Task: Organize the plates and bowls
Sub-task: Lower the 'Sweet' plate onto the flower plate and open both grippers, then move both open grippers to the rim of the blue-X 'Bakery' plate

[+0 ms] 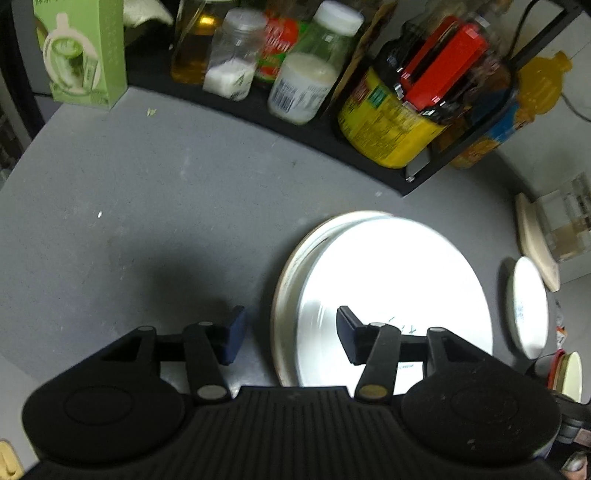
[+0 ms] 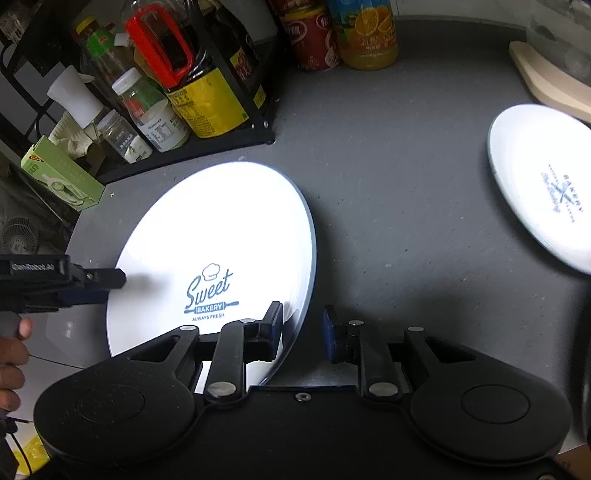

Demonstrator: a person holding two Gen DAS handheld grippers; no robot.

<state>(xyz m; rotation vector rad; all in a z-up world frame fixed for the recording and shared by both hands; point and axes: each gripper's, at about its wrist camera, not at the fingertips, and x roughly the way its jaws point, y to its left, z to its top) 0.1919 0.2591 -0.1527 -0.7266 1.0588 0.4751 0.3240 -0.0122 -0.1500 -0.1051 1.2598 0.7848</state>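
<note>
A large white plate printed "Sweet Bakery" point(image 2: 207, 236) lies on the grey counter point(image 2: 388, 184); in the left wrist view it point(image 1: 399, 280) rests on another plate whose cream rim point(image 1: 295, 266) shows at the left. My left gripper point(image 1: 291, 336) is open, its jaws either side of the plates' left edge. My right gripper point(image 2: 303, 332) is open, its jaws either side of the large plate's right rim. A smaller white plate point(image 2: 543, 184) lies to the right; it also shows in the left wrist view point(image 1: 528, 302).
A black rack point(image 2: 236, 144) of bottles and jars stands at the back, with a green box point(image 2: 62, 173) at its left. An orange juice bottle point(image 2: 369, 33) and a red can point(image 2: 314, 37) stand behind. A wooden board point(image 2: 546, 81) lies at the far right.
</note>
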